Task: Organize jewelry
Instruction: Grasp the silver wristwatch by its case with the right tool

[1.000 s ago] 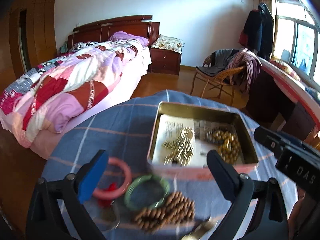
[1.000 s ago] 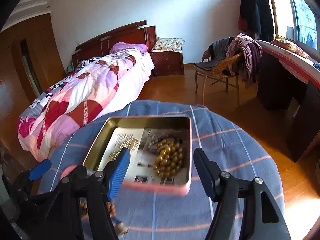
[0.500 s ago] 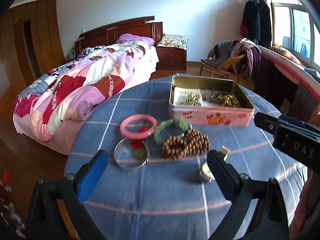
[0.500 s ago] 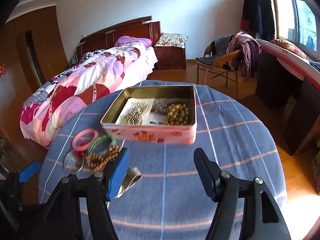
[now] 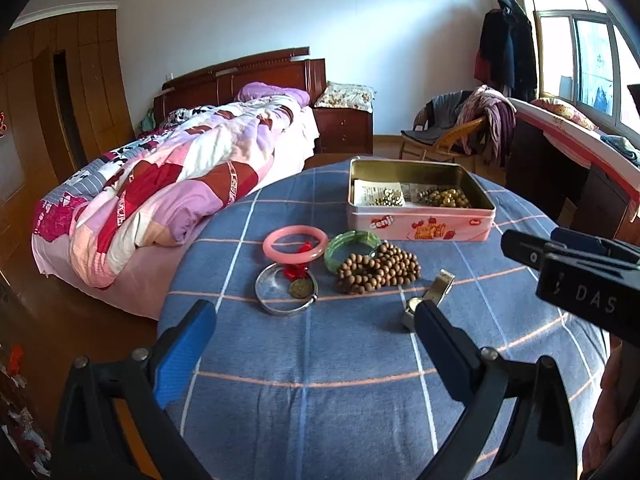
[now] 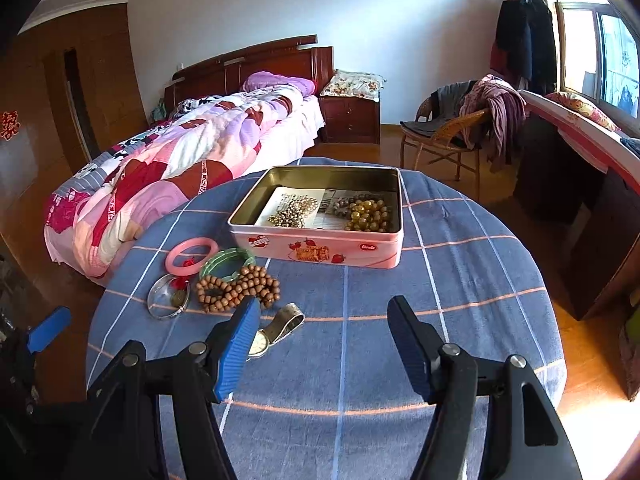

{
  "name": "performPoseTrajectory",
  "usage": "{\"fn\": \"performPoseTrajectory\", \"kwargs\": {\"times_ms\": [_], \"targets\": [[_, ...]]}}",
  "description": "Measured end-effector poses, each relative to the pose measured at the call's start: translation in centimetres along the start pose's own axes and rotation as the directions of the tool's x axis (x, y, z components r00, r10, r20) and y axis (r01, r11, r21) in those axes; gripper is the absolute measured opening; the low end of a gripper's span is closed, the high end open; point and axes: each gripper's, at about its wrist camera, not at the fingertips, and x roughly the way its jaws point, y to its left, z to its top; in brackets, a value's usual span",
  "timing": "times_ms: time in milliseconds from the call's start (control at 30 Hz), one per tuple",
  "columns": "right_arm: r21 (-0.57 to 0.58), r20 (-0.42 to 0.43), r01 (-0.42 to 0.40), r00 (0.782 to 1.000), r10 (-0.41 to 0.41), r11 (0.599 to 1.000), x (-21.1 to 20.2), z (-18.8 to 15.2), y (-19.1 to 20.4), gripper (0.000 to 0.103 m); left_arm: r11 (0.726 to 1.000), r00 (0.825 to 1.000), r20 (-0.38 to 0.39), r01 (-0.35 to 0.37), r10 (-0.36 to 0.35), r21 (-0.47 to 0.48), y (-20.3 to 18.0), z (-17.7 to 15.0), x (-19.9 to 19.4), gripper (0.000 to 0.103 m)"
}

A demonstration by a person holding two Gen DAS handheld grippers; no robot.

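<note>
Daylight is pouring in through the window (image 6: 612, 60) on the right — glaring white there, sharp mid-frame; fisheye bending is curving the edges into dark vignetted corners

Sunlit bedroom: quilted bed (image 5: 180, 184), wicker chair (image 6: 444, 136), wooden floor (image 6: 512, 216), white walls

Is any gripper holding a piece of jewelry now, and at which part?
Nothing is held. The left gripper and right gripper are both open above the tablecloth, with nothing between their fingers.
</note>
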Motion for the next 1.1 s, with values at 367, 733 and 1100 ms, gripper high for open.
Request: {"fn": "performPoseTrajectory", "kwargs": {"times_ms": [367,733,1100], "targets": [[0.001,-0.058,-0.037,0.998,0.037,0.999,1.3,-3.1,-0.6,0.067,1.0,1.0,-0.007,0.028,-0.028,0.003,1.4,-1.9,0.3,0.101],[-0.01,-0.165,-0.151,0.975,0.147,0.989,6.3,-2.9,2.9,0.067,1.0,1.0,-0.024,0.018,-0.019,-0.017,2.9,-2.3,1.1,0.101],[-0.093,-0.245,-0.083,0.968,0.059,0.992,10.1,-2.8,5.8,0.045,0.997,0.998,-0.051,0.027,-0.03,-0.072,5.0,-2.3,2.2,0.101]]}}
